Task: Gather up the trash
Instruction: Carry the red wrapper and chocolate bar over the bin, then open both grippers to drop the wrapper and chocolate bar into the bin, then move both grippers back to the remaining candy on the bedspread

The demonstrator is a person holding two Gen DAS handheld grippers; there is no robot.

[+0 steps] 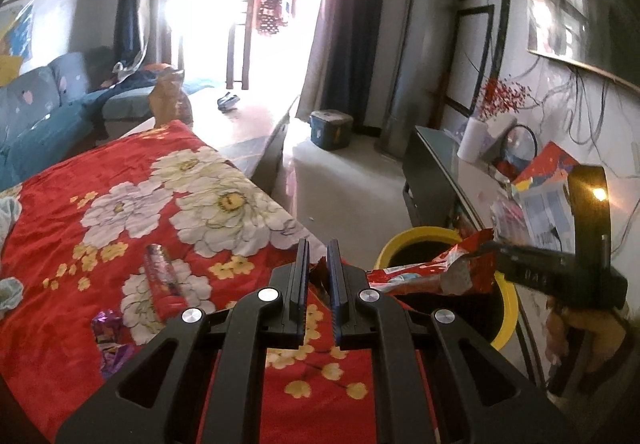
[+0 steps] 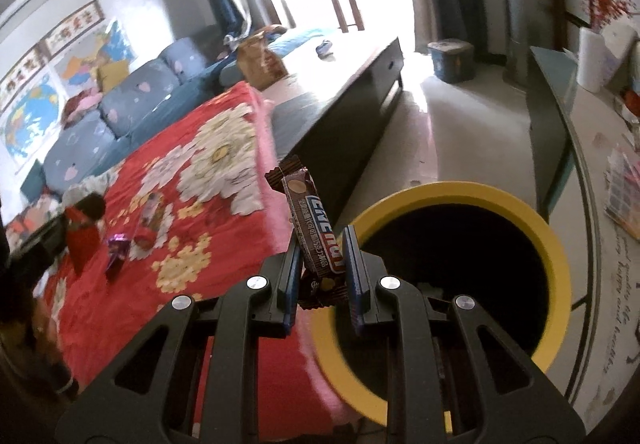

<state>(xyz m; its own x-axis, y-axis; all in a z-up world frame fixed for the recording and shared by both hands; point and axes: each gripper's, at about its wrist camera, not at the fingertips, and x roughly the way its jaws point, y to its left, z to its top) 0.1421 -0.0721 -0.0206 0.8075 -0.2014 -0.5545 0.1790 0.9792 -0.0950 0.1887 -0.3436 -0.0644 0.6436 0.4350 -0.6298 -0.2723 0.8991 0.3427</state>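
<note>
In the left wrist view the left tool (image 1: pixel 318 264) pinches a red wrapper (image 1: pixel 424 272) toward the yellow-rimmed bin (image 1: pixel 506 308) at three o'clock; in the right wrist view the right tool (image 2: pixel 322 258) clamps a brown snack wrapper (image 2: pixel 316 228) upright, ready for dropping into that bin at three o'clock, while wrappers (image 2: pixel 146 222) wait on the red floral bench (image 2: pixel 120 304) at nine o'clock.

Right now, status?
Left gripper shut on red bag. Right gripper shut on brown wrapper, at bin rim. Nothing blocks bin. Two wrappers left on blanket.
</note>
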